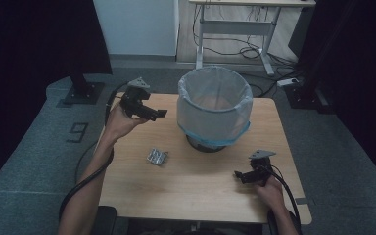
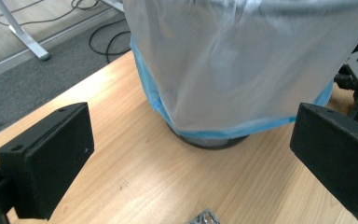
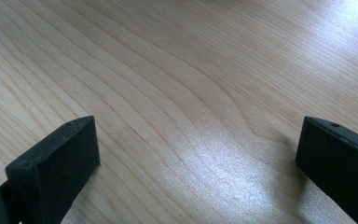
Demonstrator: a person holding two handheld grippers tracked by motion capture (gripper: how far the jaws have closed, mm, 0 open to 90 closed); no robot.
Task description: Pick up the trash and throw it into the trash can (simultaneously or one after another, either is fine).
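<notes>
The right gripper [image 1: 242,175] is held low over the bare wooden table [image 1: 196,191], jaws spread wide with nothing between them. A crumpled foil blister pack [image 1: 156,156] lies well off to its left. Farther off, the left gripper [image 1: 149,111] is held raised and wide open, empty, pointed at the bag-lined bin [image 1: 214,105] just ahead, with the pack below and nearer.

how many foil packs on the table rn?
1. The crumpled foil pack lies on the wooden table, left of the lined bin. More may sit hidden inside the bin.
</notes>
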